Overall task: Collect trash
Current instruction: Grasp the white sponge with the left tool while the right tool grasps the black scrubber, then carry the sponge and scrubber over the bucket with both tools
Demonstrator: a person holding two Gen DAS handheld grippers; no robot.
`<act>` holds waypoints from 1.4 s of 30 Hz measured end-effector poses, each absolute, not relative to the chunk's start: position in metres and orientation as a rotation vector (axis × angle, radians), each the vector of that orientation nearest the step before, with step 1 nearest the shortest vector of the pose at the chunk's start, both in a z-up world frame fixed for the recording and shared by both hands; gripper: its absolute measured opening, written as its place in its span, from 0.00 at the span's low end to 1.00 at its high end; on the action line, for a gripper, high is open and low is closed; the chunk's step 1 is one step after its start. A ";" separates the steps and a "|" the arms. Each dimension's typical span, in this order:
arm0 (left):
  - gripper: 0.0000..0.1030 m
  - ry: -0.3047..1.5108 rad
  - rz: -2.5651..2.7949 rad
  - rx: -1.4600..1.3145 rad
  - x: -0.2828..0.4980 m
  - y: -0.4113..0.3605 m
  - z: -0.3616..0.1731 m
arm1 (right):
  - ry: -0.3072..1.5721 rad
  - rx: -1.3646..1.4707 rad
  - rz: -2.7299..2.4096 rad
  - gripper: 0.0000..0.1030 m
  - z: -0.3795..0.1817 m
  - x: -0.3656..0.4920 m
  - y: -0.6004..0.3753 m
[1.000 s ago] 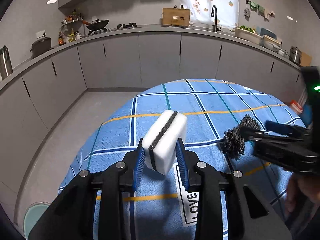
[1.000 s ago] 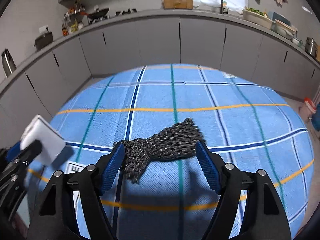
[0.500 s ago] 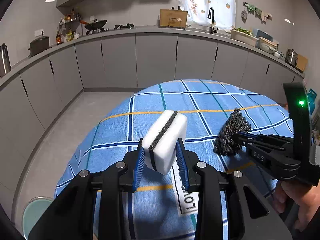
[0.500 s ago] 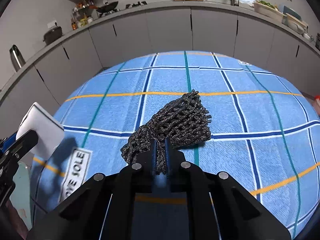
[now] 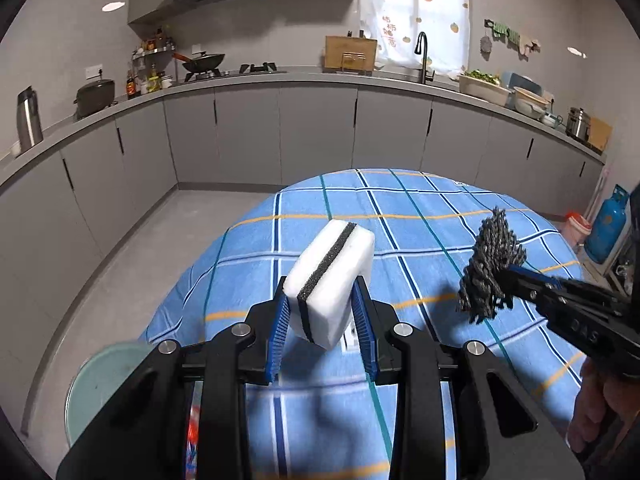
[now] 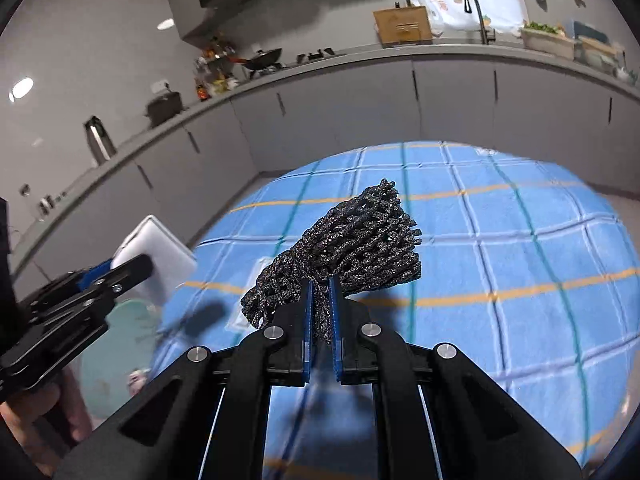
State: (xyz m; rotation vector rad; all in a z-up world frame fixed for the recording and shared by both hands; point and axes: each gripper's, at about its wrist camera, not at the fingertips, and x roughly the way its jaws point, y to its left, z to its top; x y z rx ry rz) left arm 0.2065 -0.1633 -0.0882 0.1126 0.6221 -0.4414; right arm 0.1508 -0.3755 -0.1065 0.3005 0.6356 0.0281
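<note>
Jaws clamped on both sides: the right gripper (image 6: 319, 312) pinches a black mesh scrubber (image 6: 352, 248) between its blue pads, the net fanning out above the tips and clear of the cloth, while the left gripper (image 5: 324, 320) squeezes a white sponge (image 5: 330, 276) with a dark middle layer — held tilted, off the surface. Beneath them spreads a worktop under a blue checked tablecloth (image 5: 400, 216). A pale green bin (image 5: 100, 376) sits below the left gripper; grey kitchen cabinets (image 5: 280, 132) curve behind.
</note>
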 end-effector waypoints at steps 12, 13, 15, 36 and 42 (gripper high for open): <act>0.30 0.599 -0.385 0.103 0.148 -0.121 -0.080 | 0.619 0.263 0.088 0.09 -0.103 0.107 -0.330; 0.30 0.596 -0.383 0.102 0.146 -0.119 -0.079 | 0.616 0.258 0.092 0.09 -0.102 0.104 -0.327; 0.30 0.588 -0.380 0.102 0.141 -0.116 -0.075 | 0.612 0.252 0.098 0.09 -0.099 0.101 -0.323; 0.30 0.567 -0.334 0.077 0.117 -0.089 -0.067 | 0.575 0.185 0.178 0.09 -0.078 0.088 -0.283; 0.30 0.562 -0.322 0.071 0.114 -0.081 -0.067 | 0.572 0.173 0.200 0.09 -0.075 0.090 -0.275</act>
